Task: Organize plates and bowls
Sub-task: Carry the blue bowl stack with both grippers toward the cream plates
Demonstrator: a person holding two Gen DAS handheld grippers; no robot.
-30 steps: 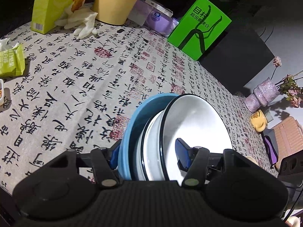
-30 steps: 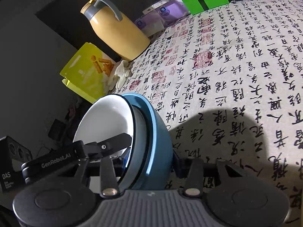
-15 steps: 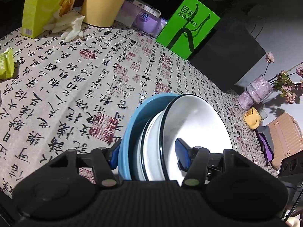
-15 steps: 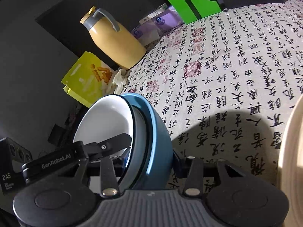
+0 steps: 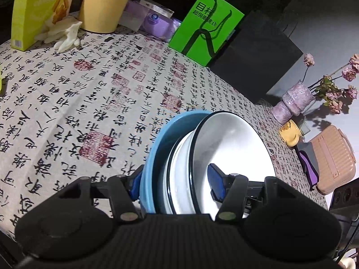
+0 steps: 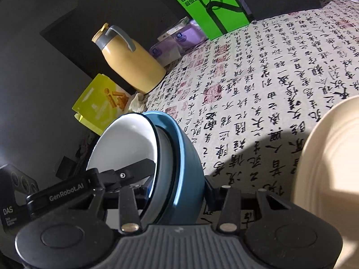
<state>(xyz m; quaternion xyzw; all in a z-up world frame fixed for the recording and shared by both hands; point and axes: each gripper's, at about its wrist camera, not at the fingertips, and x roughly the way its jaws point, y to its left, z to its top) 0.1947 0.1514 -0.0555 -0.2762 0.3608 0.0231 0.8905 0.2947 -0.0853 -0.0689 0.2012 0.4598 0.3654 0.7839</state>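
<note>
Bowls sit one inside the other here: a white bowl (image 5: 233,148) with a dark rim nests in a blue bowl (image 5: 154,154), and the stack hangs tipped on its side above the desk (image 5: 89,103).

Both grippers pinch it at once. The left gripper (image 5: 177,182) has one finger inside the white bowl and one on the blue outside, squeezing the nested walls. The right gripper (image 6: 177,183) does the same on the opposite side of the stack, with one finger behind the blue wall.

To do this step well, I think both hands should go together, at the same speed, so the bowls do not twist or slip apart. The squeeze should stay firm until the stack rests flat. A cream plate (image 6: 325,168) lies near the right side, so that may be the spot to aim for.

Both grippers point forward and slant down toward the desk.
</note>
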